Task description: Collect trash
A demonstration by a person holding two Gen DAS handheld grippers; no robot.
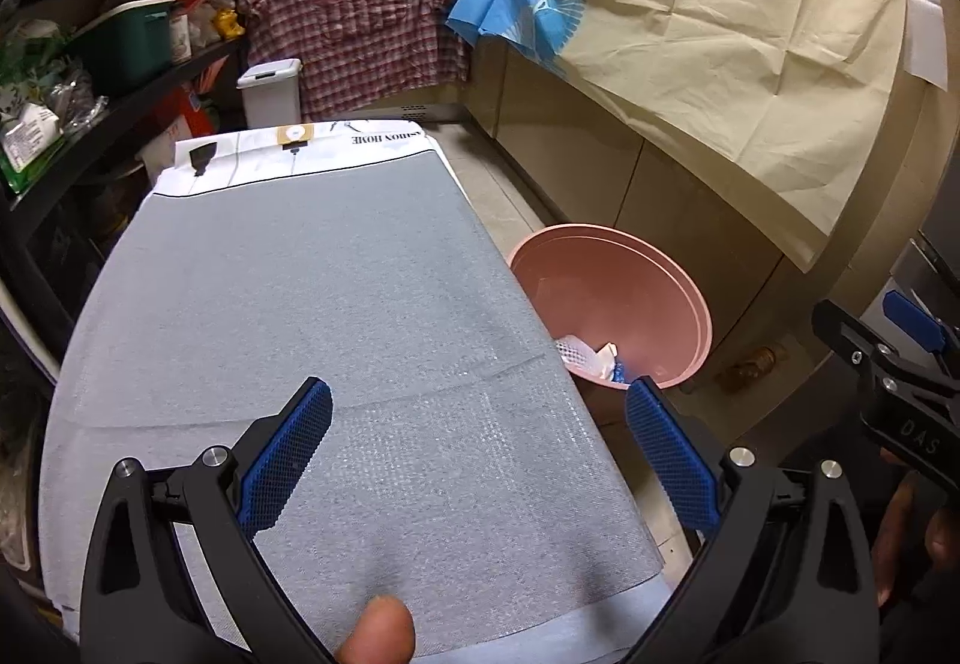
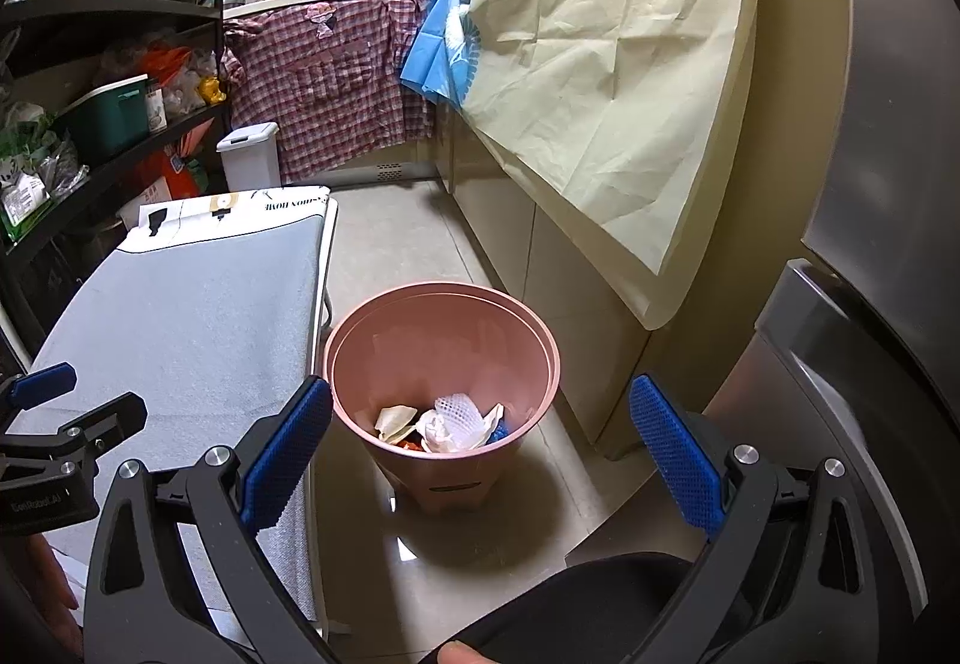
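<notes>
On the tiled floor (image 2: 384, 256), just beside the long edge of a grey-covered table (image 1: 336, 304), stands a pink bin (image 2: 444, 364), round, tapering toward its base and upright. Trash (image 2: 447, 424) lies loose at its bottom: a white foam net sleeve (image 2: 459, 412), crumpled white paper (image 2: 435, 433), a cream scrap, and bits of red and blue showing underneath; the pile fills only the lowest part, with the inner wall bare above it. The right gripper (image 2: 480, 442) hangs above the bin, its blue-padded jaws spread wide with nothing between them. The left gripper (image 1: 480, 448) hovers over the table's cloth, jaws likewise wide apart and empty. From the left wrist view the bin (image 1: 630, 304) shows past the table's corner, with the trash (image 1: 591, 358) partly hidden by the edge. A cream sheet (image 2: 606, 82) drapes the counter behind the bin.
</notes>
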